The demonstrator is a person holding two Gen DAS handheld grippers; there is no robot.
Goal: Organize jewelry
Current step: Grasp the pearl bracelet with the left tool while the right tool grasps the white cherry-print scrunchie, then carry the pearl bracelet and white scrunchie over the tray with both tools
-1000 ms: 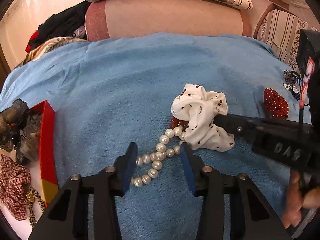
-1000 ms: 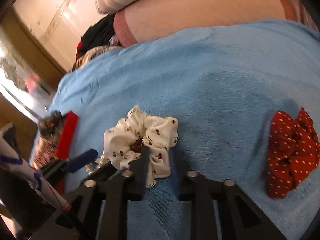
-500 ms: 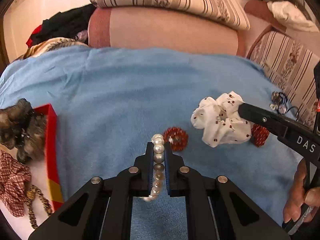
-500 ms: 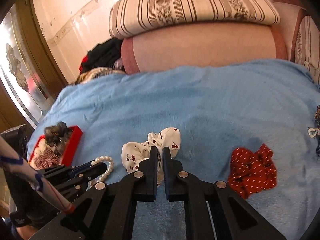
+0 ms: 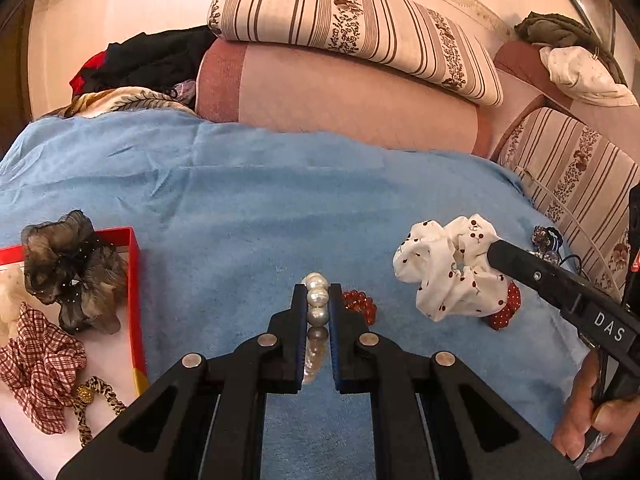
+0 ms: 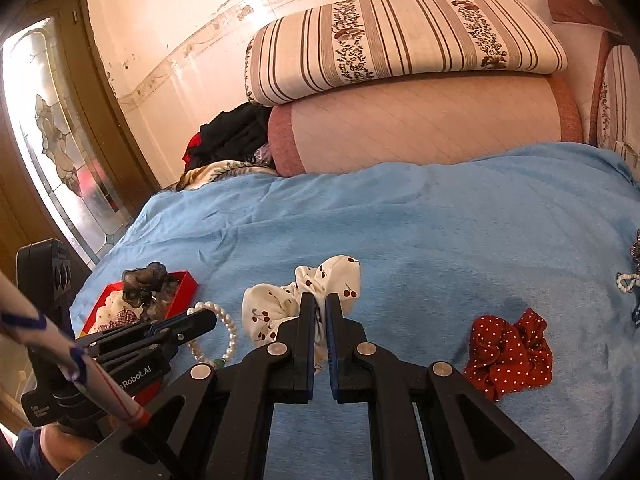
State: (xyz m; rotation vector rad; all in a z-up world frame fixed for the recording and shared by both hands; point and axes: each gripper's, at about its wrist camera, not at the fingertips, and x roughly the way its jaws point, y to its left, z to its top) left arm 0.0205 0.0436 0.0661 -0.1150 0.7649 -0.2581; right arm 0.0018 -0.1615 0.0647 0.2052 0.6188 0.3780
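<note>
- The lower pearls of the pearl strand (image 5: 317, 308) are hidden between the jaws of the left gripper (image 5: 317, 300)
- The red tray (image 5: 134, 280) is cut off by the left edge
- The red dotted scrunchie (image 5: 506, 312) is mostly hidden behind the white cherry scrunchie (image 5: 448, 272)
- The trinkets (image 6: 632, 272) at the right edge are too small to tell

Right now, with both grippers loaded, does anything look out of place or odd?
Nothing is damaged or spilled. The left gripper holds the pearl strand and the right gripper the white cherry-print scrunchie. Still loose on the blue blanket, outside the red box: a red bead bracelet and a red dotted scrunchie.
</note>
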